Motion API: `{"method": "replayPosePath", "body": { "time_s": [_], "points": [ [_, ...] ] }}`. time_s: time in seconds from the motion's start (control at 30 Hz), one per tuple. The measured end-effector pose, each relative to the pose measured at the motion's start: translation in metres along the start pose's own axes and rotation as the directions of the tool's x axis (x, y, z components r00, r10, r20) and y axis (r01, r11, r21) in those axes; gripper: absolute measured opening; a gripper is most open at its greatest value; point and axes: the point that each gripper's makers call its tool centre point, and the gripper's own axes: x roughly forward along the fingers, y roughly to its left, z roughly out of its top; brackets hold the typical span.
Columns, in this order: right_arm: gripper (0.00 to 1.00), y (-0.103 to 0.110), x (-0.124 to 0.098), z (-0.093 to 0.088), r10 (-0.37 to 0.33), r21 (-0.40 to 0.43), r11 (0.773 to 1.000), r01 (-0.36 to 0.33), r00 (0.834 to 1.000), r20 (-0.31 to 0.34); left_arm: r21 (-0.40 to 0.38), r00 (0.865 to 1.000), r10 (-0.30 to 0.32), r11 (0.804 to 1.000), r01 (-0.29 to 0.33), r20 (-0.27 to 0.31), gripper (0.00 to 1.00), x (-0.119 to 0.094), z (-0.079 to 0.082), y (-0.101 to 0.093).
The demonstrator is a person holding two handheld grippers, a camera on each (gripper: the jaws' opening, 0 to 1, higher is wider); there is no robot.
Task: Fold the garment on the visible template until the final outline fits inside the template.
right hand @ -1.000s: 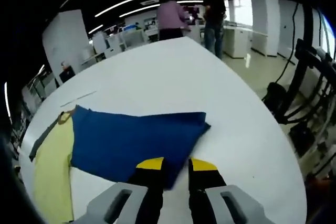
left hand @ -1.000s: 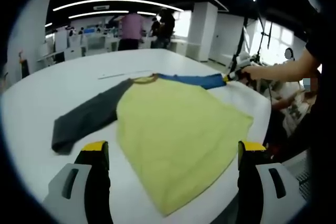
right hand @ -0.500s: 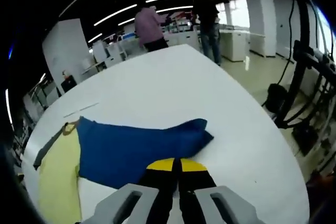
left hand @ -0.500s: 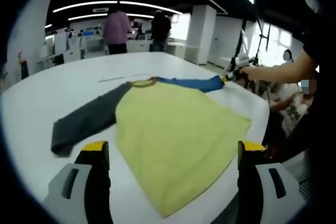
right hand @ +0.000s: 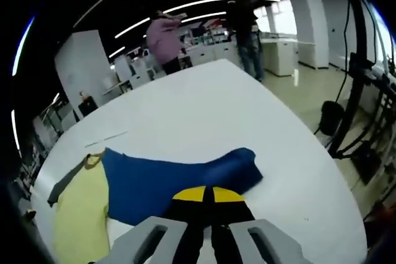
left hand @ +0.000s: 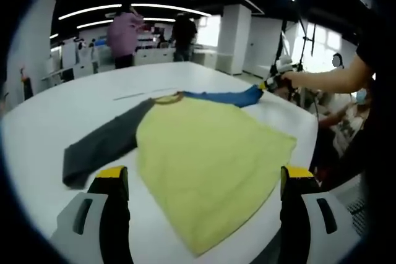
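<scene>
Grey grippers, black fingers, yellow tips

White table carrying 1 shirt
The shirt is lying spread flat, its grey sleeve and blue sleeve stretching outward.

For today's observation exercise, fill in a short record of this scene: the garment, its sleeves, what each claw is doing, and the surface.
garment: yellow-bodied shirt lying flat
left sleeve: dark grey sleeve, spread out on the table
right sleeve: blue sleeve, its end bunched at the claw
left claw: open, above the shirt's near edge
right claw: shut on the blue sleeve
surface: white table
</scene>
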Motion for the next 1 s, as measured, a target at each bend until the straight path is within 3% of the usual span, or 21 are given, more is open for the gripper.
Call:
{"method": "replayPosePath", "body": {
  "time_s": [0.4,1.0],
  "points": [
    [0.0,0.029,-0.012,0.017,0.055,-0.029,0.998,-0.054,0.998,0.031,0.005,1.0,0.001,1.0,-0.001,0.012,0.99,-0.001,0.006,-0.002],
    [0.0,0.073,-0.009,0.032,0.102,-0.111,0.989,-0.098,0.994,0.035,0.007,1.0,0.007,1.0,-0.007,0.013,0.99,-0.004,0.005,0.0]
  ]
}}
